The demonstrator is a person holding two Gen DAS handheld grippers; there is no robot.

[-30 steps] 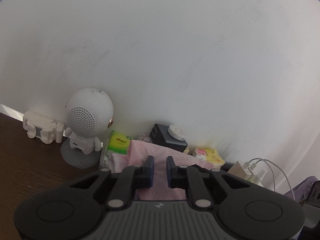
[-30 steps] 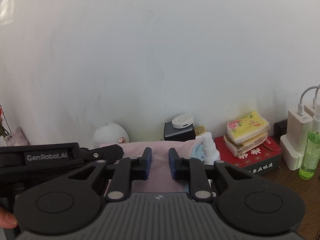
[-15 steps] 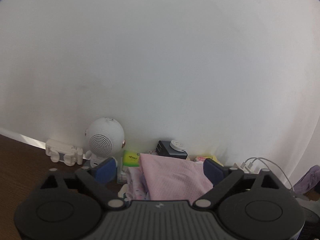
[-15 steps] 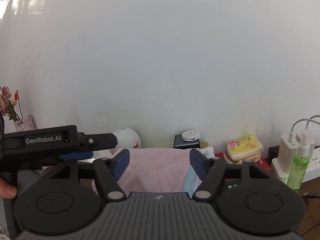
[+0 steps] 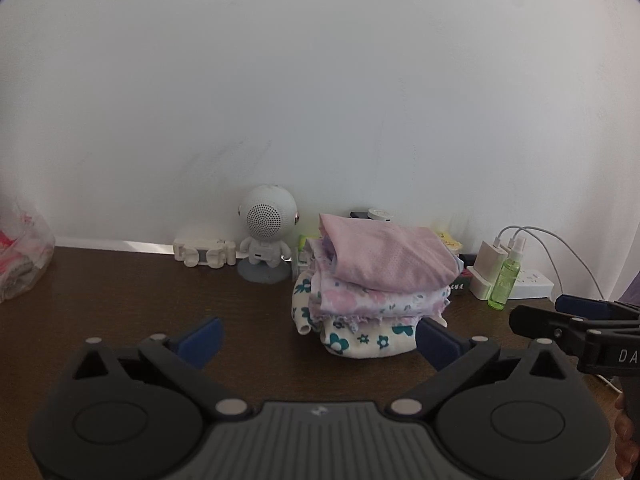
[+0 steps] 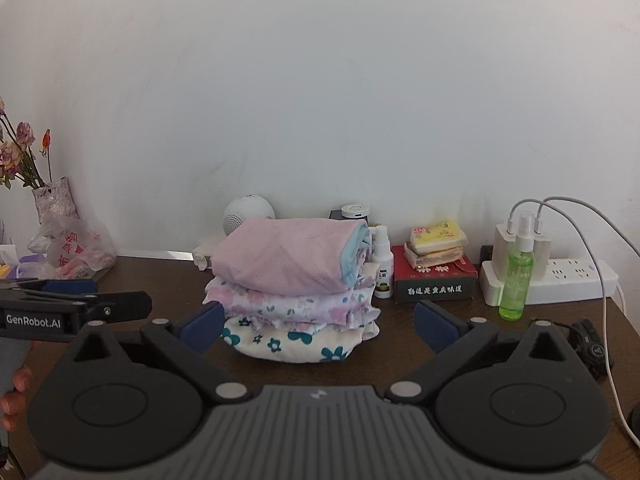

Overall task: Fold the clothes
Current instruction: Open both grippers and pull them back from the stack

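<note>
- The stack of clothes (image 6: 296, 292) sits on the brown table (image 5: 140, 300), near the white wall behind it.
- The stack holds three folded pieces: a pink garment (image 6: 288, 254) on top, a pale flowered piece (image 6: 296, 306) in the middle, and a cream piece with teal flowers (image 6: 292, 344) at the bottom.
- The left gripper (image 5: 318, 340) has just been opening; its jaws stand spread wide, nothing between them, apart from the stack and in front of it.
- The right gripper (image 6: 318, 322) has also just been opening; its jaws are spread wide and empty, with the stack showing beyond the gap, untouched.
- Left of the stack a round white speaker figure (image 5: 267, 236) stands against the wall.
- Right of the stack are a small white spray bottle (image 6: 382, 260), a red box (image 6: 434, 280) with yellow packets on it, and a green spray bottle (image 6: 516, 280) by a white power strip (image 6: 568, 280).
- Far to the left of the stack lies a plastic bag (image 6: 74, 250), with a vase of dried flowers (image 6: 54, 198) behind it.
</note>
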